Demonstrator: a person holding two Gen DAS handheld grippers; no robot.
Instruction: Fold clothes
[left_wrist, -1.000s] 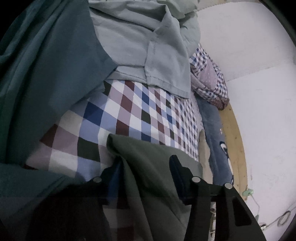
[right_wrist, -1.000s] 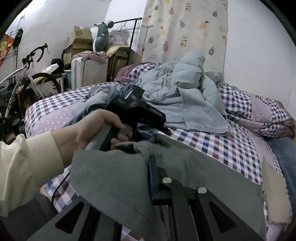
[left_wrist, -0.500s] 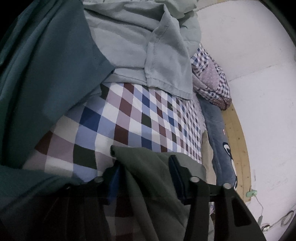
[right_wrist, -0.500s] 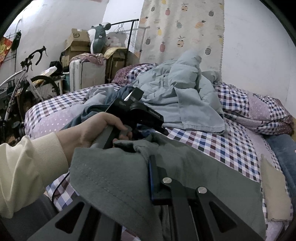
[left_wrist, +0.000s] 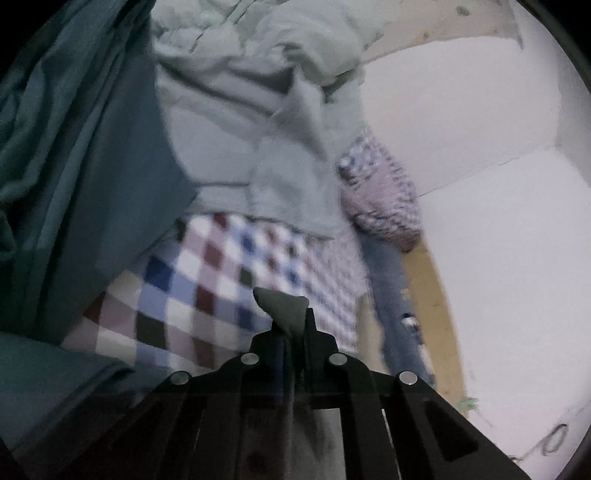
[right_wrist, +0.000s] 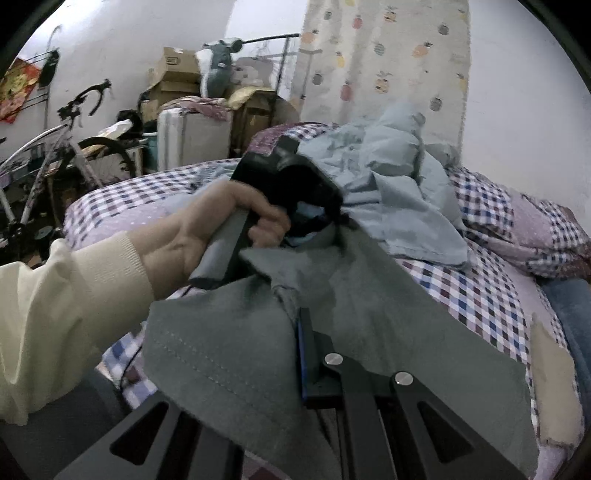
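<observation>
- Left gripper (left_wrist: 291, 332) pinched tight on a peak of the green cloth (left_wrist: 282, 306), above the checked sheet (left_wrist: 207, 280).
- Same cloth (right_wrist: 369, 314) draped over the right gripper (right_wrist: 301, 354); one finger (right_wrist: 308, 350) in sight, other hidden, so cannot tell if wide or narrow.
- Hand (right_wrist: 218, 229) with cream sleeve (right_wrist: 62, 317) gripping the left tool's handle.
- Pale blue clothes (right_wrist: 399, 192) piled just behind; teal cloth (left_wrist: 85, 177) beside them.
- Jeans (left_wrist: 391, 288) along the bed's far edge, by the wall (left_wrist: 498, 258).
- Boxes (right_wrist: 173, 77) stacked on a suitcase (right_wrist: 192, 136); insides not seen.
- Bike (right_wrist: 55, 158) close beside the bed.
</observation>
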